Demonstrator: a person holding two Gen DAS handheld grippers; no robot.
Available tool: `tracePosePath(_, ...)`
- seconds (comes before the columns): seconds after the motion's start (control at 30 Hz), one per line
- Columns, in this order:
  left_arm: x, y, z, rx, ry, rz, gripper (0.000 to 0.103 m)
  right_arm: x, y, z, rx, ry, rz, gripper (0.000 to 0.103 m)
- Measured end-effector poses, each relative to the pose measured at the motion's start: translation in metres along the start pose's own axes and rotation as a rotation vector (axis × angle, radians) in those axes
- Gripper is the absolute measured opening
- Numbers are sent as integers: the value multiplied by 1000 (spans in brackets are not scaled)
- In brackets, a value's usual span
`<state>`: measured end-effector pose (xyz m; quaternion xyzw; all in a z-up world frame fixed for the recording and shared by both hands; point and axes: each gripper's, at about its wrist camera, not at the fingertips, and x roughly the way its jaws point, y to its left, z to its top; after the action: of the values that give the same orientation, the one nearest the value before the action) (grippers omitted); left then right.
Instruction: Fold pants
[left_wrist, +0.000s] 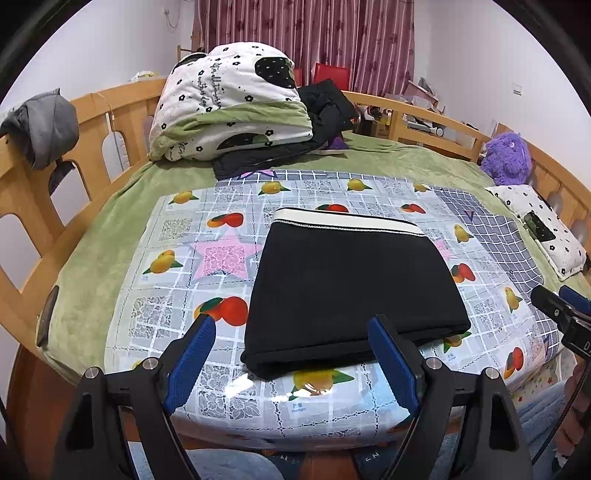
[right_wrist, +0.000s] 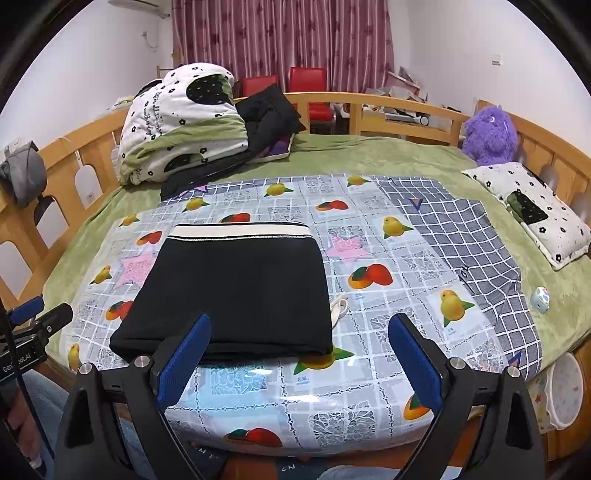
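The left gripper (left_wrist: 291, 334) hovers with jaws spread, empty, over the near edge of the folded black pants (left_wrist: 351, 288), which lie flat on the fruit-print cloth (left_wrist: 177, 258) covering the bed. The right gripper (right_wrist: 301, 332) is likewise spread wide, pinching nothing.

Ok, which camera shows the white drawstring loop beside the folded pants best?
The right wrist view: the drawstring loop lies in plain sight on the fruit-print cloth, poking out at the right edge of the folded black pants. In the left wrist view the pants show, but no loop can be made out.
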<state>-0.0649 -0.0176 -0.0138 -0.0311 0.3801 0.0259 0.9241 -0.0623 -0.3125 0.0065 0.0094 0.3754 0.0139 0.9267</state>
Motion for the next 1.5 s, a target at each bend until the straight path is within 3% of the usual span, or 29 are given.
tracePosePath(1.5,7,10,0,2,19,-12,84,0,0,1,32,5,14,95)
